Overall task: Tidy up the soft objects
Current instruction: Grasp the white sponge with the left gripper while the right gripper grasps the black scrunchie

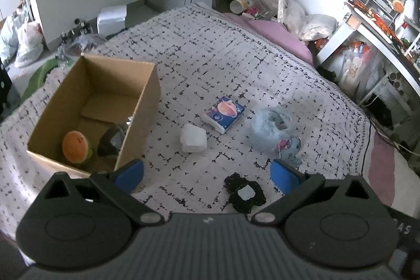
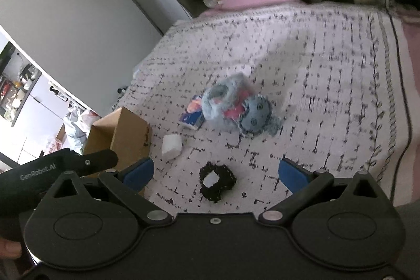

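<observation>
- Cardboard box [image 1: 92,106] sits at the bed's left edge, open top; orange plush [image 1: 76,147] and a dark item inside. Bare blanket [image 1: 236,49] beyond the items.
- Left gripper [image 1: 207,176] wide apart, empty, above blanket just right of box.
- Right gripper [image 2: 215,175] wide apart, empty, over black scrunchie [image 2: 216,181].
- White foam block [image 1: 193,138], tissue pack [image 1: 223,114], blue fluffy toy [image 1: 275,127] lie loose mid-bed, near each other.
- Cluttered shelf [image 1: 372,25] on the right, bags on the floor to the left.
</observation>
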{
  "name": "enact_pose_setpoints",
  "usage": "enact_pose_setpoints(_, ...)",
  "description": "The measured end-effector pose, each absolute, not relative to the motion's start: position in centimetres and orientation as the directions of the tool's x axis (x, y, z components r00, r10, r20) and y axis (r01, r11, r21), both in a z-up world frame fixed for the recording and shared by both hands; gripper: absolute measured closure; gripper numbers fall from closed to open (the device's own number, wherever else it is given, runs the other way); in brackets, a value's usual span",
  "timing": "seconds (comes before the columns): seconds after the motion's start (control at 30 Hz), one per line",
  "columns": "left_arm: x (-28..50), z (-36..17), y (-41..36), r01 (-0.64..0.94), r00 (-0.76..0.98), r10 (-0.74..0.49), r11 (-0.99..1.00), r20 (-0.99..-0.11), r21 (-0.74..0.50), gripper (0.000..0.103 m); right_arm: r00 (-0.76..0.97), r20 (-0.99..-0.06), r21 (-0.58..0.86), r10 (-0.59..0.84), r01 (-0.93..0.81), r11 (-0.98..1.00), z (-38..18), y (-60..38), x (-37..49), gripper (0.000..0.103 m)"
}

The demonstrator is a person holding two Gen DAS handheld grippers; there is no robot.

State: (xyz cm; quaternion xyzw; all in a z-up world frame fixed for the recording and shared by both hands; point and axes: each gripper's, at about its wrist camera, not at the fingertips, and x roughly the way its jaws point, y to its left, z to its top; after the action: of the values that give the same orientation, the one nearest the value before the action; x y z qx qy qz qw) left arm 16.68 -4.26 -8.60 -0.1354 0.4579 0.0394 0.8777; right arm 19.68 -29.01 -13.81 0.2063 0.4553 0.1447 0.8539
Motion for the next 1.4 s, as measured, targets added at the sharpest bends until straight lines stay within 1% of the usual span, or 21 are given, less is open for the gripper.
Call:
enact_pose_setpoints(0.03, 16.9, -9.0, -4.1, -0.199, 0.573, -0.059, 0.958, -0.818, -0.209, 0.003, 0.533, -0.724, 0.492, 0.438, -0.046, 0.870, -14.3, -29.0, 19.9, 0.005)
enact_pose_setpoints(0.07, 17.2, -9.4, -4.0, -0.206, 0.569, -0.063, 0.954, -0.820, -0.217, 0.003, 0.519, -0.732, 0.503, 0.442, -0.026, 0.864, -14.9, -29.1, 20.2, 0.007)
enact_pose_setpoints(0.13, 17.6, -10.0, -3.9, -0.217, 0.570, -0.062, 0.950, -0.819, -0.222, 0.004, 0.498, -0.740, 0.527, 0.453, 0.010, 0.850, -16.0, -29.2, 20.6, 0.013)
enact_pose_setpoints(0.23, 18.6, -11.0, -4.0, -0.220, 0.560, -0.070, 0.948, -0.826, -0.230, 0.010, 0.466, -0.746, 0.557, 0.475, 0.048, 0.829, -17.4, -29.1, 21.4, 0.018)
enact_pose_setpoints(0.3, 19.3, -11.6, -4.0, -0.229, 0.551, -0.077, 0.944, -0.831, -0.239, 0.016, 0.447, -0.749, 0.572, 0.490, 0.061, 0.818, -18.4, -28.9, 21.8, 0.018)
enact_pose_setpoints(0.4, 20.0, -12.3, -3.9, -0.223, 0.555, -0.086, 0.943, -0.827, -0.248, 0.022, 0.422, -0.759, 0.575, 0.496, 0.077, 0.814, -19.6, -28.4, 22.3, 0.022)
enact_pose_setpoints(0.47, 20.5, -13.1, -3.7, -0.232, 0.547, -0.090, 0.939, -0.832, -0.255, 0.037, 0.408, -0.761, 0.582, 0.505, 0.083, 0.809, -20.3, -28.1, 22.7, 0.023)
enact_pose_setpoints(0.57, 21.3, -14.3, -3.5, -0.234, 0.539, -0.099, 0.937, -0.837, -0.261, 0.044, 0.378, -0.772, 0.582, 0.511, 0.097, 0.807, -21.4, -27.6, 23.3, 0.027)
enact_pose_setpoints(0.8, 22.8, -16.6, -4.0, -0.197, 0.531, -0.086, 0.955, -0.843, -0.222, 0.045, 0.346, -0.790, 0.567, 0.506, 0.097, 0.818, -23.0, -26.5, 24.4, 0.028)
enact_pose_setpoints(0.93, 23.7, -17.8, -4.1, -0.203, 0.523, -0.077, 0.956, -0.849, -0.212, 0.045, 0.333, -0.799, 0.555, 0.501, 0.086, 0.828, -23.6, -25.7, 24.9, 0.028)
enact_pose_setpoints(1.07, 24.4, -18.6, -4.5, -0.216, 0.551, -0.048, 0.956, -0.833, -0.198, 0.045, 0.345, -0.812, 0.520, 0.472, 0.059, 0.852, -23.9, -24.6, 25.3, 0.030)
enact_pose_setpoints(1.1, 24.6, -18.8, -4.7, -0.221, 0.551, -0.032, 0.958, -0.834, -0.182, 0.045, 0.349, -0.815, 0.506, 0.462, 0.042, 0.862, -23.8, -24.2, 25.3, 0.033)
enact_pose_setpoints(1.13, 24.7, -19.0, -4.8, -0.227, 0.550, -0.013, 0.960, -0.835, -0.165, 0.045, 0.353, -0.820, 0.491, 0.452, 0.025, 0.871, -23.7, -23.9, 25.3, 0.040)
enact_pose_setpoints(1.17, 24.9, -19.4, -4.9, -0.237, 0.547, 0.005, 0.960, -0.837, -0.149, 0.045, 0.355, -0.823, 0.479, 0.443, 0.015, 0.878, -23.7, -23.7, 25.3, 0.045)
enact_pose_setpoints(1.2, 25.2, -19.8, -4.8, -0.252, 0.537, 0.022, 0.958, -0.844, -0.136, 0.045, 0.359, -0.826, 0.467, 0.434, 0.007, 0.884, -23.7, -23.6, 25.3, 0.059)
enact_pose_setpoints(1.23, 25.4, -20.2, -4.6, -0.271, 0.525, 0.031, 0.953, -0.851, -0.133, 0.045, 0.357, -0.826, 0.468, 0.435, 0.006, 0.884, -23.8, -23.6, 25.3, 0.068)
enact_pose_setpoints(1.27, 25.5, -20.5, -4.4, -0.286, 0.516, 0.031, 0.948, -0.856, -0.138, 0.045, 0.351, -0.818, 0.491, 0.456, 0.015, 0.871, -24.0, -23.9, 25.4, 0.068)
enact_pose_setpoints(1.33, 25.7, -21.2, -4.0, -0.312, 0.513, 0.041, 0.939, -0.858, -0.142, 0.045, 0.351, -0.800, 0.533, 0.486, 0.045, 0.845, -24.3, -24.6, 25.5, 0.074)
enact_pose_setpoints(1.4, 25.9, -21.7, -3.9, -0.346, 0.503, 0.065, 0.929, -0.862, -0.132, 0.045, 0.362, -0.782, 0.566, 0.507, 0.072, 0.821, -24.4, -25.3, 25.4, 0.076)
